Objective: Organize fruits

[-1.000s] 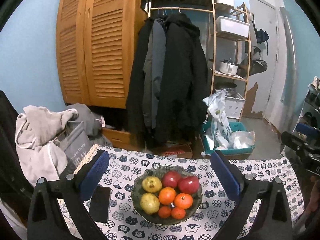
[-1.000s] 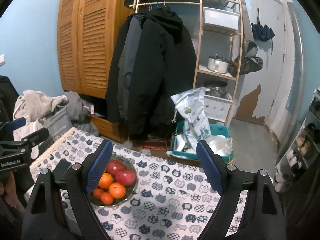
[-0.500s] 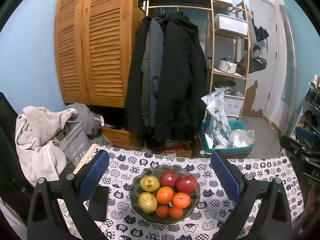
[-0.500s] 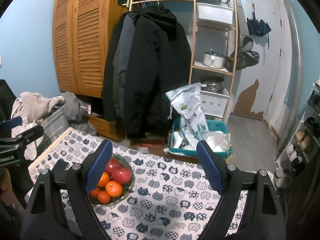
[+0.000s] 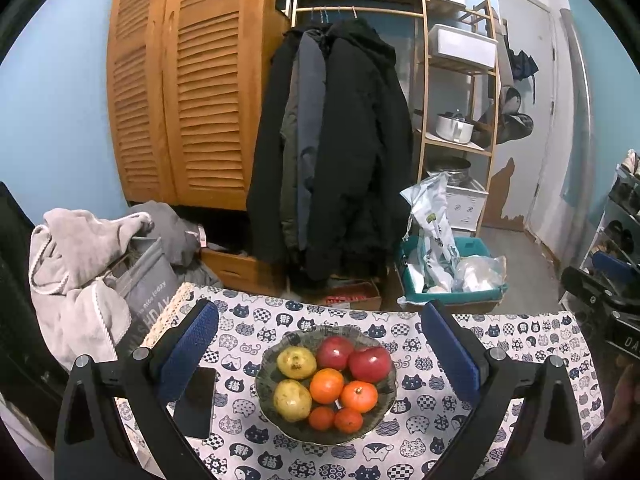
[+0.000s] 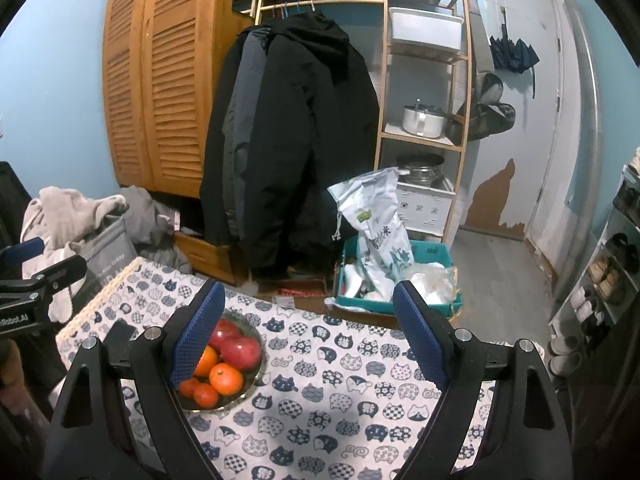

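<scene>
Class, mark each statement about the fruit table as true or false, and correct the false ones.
1. All the fruit lies in the bowl. True.
2. The left gripper is shut on an orange. False: it is open and holds nothing.
3. The bowl holds two red apples and two yellow pears. True.
4. A phone lies on the tablecloth to the right of the bowl. False: in the left wrist view it lies to the bowl's left.
5. The right gripper is open. True.
6. The bowl stands on bare wood. False: it stands on the cat-patterned tablecloth.
</scene>
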`<action>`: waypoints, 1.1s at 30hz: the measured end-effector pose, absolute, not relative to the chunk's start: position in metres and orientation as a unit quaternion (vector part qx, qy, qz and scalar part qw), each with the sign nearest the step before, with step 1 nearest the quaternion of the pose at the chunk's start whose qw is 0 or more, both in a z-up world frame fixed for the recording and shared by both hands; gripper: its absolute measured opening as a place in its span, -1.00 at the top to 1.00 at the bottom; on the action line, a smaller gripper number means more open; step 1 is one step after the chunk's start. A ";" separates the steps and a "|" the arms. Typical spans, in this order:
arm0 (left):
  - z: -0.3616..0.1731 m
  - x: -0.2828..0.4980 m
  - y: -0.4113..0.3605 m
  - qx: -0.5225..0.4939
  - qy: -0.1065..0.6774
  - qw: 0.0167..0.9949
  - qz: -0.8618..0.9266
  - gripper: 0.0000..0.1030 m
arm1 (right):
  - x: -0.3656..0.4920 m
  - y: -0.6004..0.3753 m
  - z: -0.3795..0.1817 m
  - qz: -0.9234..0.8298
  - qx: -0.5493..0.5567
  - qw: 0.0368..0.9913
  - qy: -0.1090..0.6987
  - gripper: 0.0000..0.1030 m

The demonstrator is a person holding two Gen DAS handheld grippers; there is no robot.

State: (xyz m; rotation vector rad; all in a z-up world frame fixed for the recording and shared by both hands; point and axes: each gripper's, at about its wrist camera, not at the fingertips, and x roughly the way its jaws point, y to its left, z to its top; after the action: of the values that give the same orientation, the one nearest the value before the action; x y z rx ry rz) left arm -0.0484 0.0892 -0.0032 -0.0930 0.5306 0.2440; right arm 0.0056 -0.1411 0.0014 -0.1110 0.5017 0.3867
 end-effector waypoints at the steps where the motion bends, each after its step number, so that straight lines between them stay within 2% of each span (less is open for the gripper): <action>1: -0.003 -0.049 0.088 -0.045 0.261 0.957 0.121 -0.99 | 0.005 -0.141 0.001 0.190 -0.054 0.949 0.246 -0.64; 33: 0.001 -0.053 0.089 -0.052 0.264 0.953 0.137 -0.99 | 0.003 -0.141 0.003 0.192 -0.057 0.949 0.245 -0.64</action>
State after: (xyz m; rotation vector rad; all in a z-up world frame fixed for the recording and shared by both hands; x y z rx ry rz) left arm -0.0532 0.0892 0.0009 -0.1057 0.5355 0.2787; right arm 0.0030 -0.1410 0.0034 -0.1168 0.4995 0.3900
